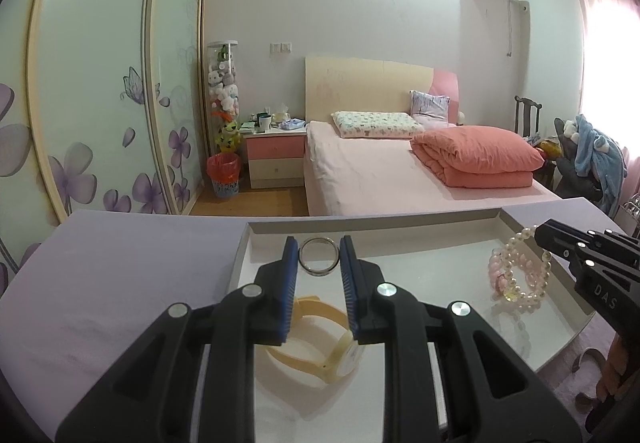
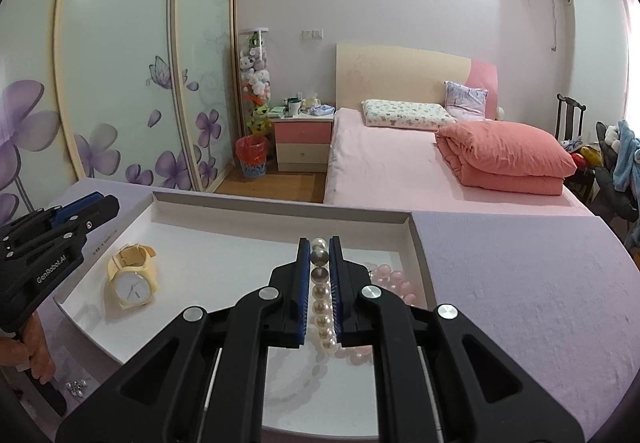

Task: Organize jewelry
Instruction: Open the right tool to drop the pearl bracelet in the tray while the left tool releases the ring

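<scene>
A white tray [image 1: 256,231] lies on a lilac table. My left gripper [image 1: 319,250] is shut on a silver ring [image 1: 319,272], held above the tray. A yellow wristwatch [image 1: 340,351] lies in the tray under my fingers; it also shows in the right wrist view [image 2: 132,281]. My right gripper [image 2: 319,249] is shut on a white pearl bracelet [image 2: 323,309], over the tray's right part. A pink bead bracelet [image 2: 394,281] hangs with it. In the left wrist view the pearl bracelet [image 1: 520,275] hangs from the right gripper [image 1: 538,237].
The lilac table [image 2: 520,303] ends ahead, with a pink bed [image 2: 400,171] beyond it. A few small silver beads [image 2: 76,387] lie on the table left of the tray [image 2: 280,213]. A wardrobe with flower doors stands at the left.
</scene>
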